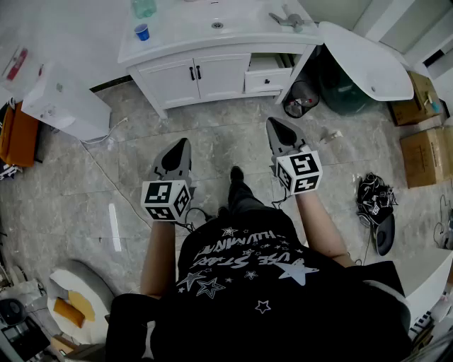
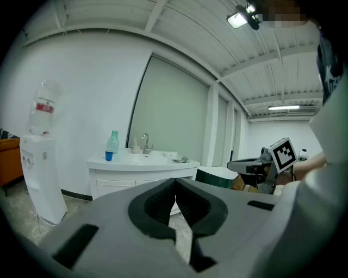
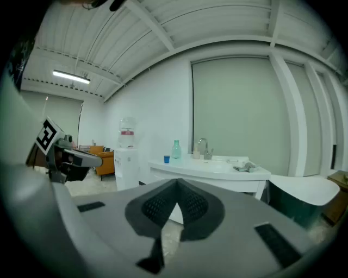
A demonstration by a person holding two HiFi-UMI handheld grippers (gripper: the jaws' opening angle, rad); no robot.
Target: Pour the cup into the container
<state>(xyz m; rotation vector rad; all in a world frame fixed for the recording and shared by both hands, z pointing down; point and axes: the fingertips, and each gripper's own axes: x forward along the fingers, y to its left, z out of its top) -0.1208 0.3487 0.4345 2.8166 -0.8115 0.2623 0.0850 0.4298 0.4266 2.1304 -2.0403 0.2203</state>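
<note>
Gripping nothing, left claw (image 2: 175, 183) fully closed, right claw (image 3: 176, 189) fully closed, both held well apart.

floor (image 1: 212, 134): grey stone-look tile, pretty glossy, throws glare
vanity (image 1: 219, 74): smooth white, slight sheen
cup (image 1: 142, 32): blue, looks like plastic
bottle (image 1: 144, 7): see-through greenish plastic
faucet (image 3: 202, 145): shiny metal
left gripper (image 2: 175, 182), right gripper (image 3: 176, 182): matt grey plastic
pads (image 2: 157, 203): black, ribbed, rubbery-looking
boxes (image 1: 425, 152): plain brown cardboard
</note>
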